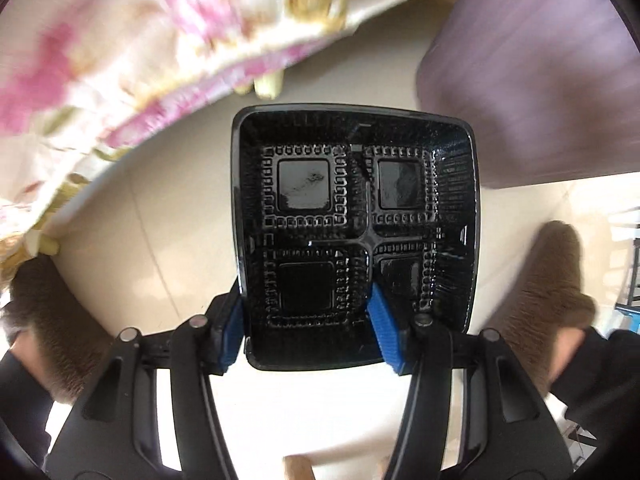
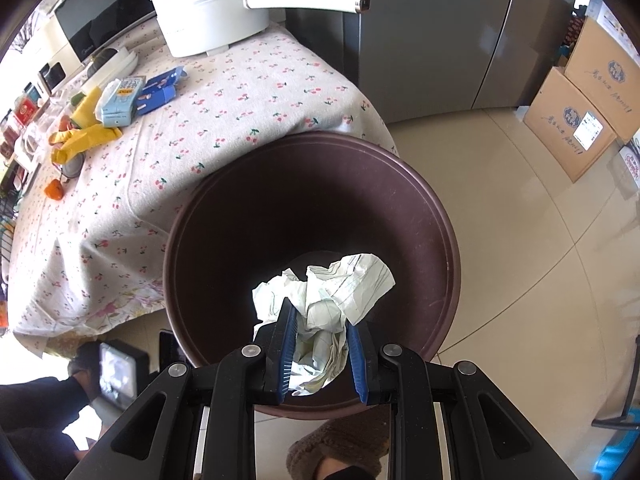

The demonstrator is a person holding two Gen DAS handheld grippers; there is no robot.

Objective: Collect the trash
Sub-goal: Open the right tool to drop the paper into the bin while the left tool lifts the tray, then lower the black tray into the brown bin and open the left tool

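My left gripper [image 1: 306, 300] is shut on a black plastic food tray [image 1: 356, 208], one blue pad outside its left wall, the other inside. It holds the tray above the floor. The purple-brown trash bin [image 1: 536, 72] stands beyond it at the upper right. My right gripper [image 2: 322, 320] is shut on a crumpled white paper [image 2: 328, 296] and holds it over the open mouth of the bin [image 2: 280, 216]. The black tray also shows low at the left of the right wrist view [image 2: 116, 372].
A table with a cherry-print cloth [image 2: 224, 104] stands left of the bin, with a white pot [image 2: 212, 8], yellow gloves [image 2: 80, 136] and blue packets [image 2: 136, 96]. Its floral cloth hangs near the tray [image 1: 132, 60]. A grey fridge [image 2: 436, 32] and cardboard boxes [image 2: 580, 100] stand behind. Brown slippers [image 1: 552, 292] are on the floor.
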